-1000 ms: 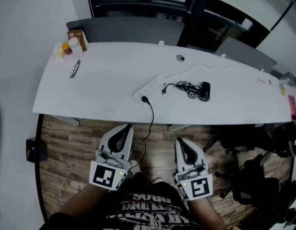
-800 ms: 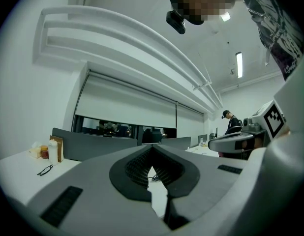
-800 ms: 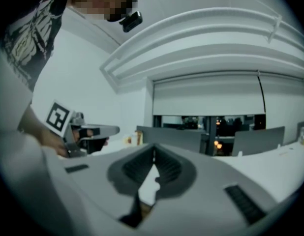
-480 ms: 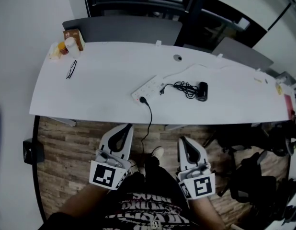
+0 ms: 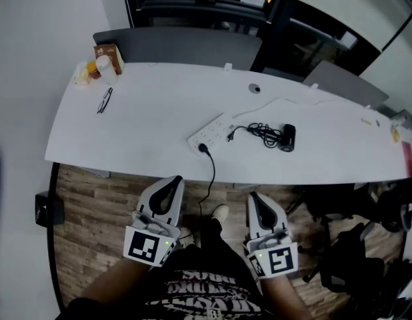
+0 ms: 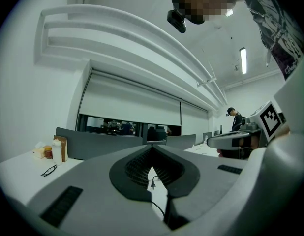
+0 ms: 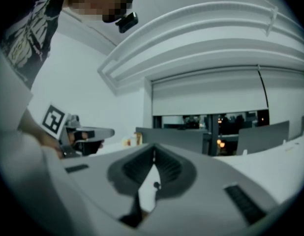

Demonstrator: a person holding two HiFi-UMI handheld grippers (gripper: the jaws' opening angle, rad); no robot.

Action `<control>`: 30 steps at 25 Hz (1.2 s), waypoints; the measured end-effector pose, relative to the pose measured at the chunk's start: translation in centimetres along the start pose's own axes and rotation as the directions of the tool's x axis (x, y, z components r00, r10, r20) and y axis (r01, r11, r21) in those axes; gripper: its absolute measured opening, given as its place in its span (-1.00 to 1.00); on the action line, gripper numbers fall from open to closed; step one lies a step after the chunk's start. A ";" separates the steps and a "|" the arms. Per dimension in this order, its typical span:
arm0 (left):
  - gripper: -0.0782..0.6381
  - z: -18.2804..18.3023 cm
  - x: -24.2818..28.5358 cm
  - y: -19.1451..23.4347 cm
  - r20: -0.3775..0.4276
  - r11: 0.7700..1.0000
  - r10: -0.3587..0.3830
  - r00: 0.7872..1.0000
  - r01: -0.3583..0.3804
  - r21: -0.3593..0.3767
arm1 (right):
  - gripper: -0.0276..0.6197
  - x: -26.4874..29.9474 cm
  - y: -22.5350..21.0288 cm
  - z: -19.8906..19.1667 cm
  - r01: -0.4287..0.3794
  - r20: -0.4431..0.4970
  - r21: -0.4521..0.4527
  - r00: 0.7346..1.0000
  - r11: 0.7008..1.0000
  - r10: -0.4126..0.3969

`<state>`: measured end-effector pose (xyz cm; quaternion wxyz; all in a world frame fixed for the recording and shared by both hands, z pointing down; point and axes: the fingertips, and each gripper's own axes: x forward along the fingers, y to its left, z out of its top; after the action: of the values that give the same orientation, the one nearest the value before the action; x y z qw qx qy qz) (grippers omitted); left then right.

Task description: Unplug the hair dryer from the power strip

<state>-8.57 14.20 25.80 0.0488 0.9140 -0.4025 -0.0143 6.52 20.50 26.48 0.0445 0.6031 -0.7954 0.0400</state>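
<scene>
The left gripper (image 5: 173, 181) and right gripper (image 5: 255, 197) are seen closed and empty, short of the desk (image 5: 139, 132). The dryer (image 5: 287, 137) is laid on the desk, right of the strip (image 5: 211, 131), its coiled cord (image 5: 263, 131) between them.

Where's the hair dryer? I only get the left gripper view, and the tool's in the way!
Observer: In the head view the hair dryer lies on the white table, to the right of the power strip.
Operator: Is the other tool holding something?
Observer: No. The right gripper view shows the right tool shut and empty.
Operator: Are we at the table?
Observer: Not yet. The left tool and the right one hang over the wood floor, short of the table's edge.
</scene>
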 end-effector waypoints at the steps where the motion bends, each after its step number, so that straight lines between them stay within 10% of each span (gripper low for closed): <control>1: -0.71 -0.2 0.2 0.1 -0.004 1.000 0.002 1.000 -0.002 0.000 | -0.82 0.3 -0.1 -0.1 -0.004 -0.003 0.003 1.000 1.000 0.004; 30: -0.71 -1.4 10.4 2.2 -0.032 0.997 0.062 0.998 -0.063 -0.033 | -0.82 8.6 -6.9 -0.5 -0.108 -0.059 0.006 0.992 0.994 0.108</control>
<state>-3.04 5.19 27.55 0.0709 0.9002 -0.4297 -0.0055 10.83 10.49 28.11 0.0650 0.5577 -0.8252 0.0613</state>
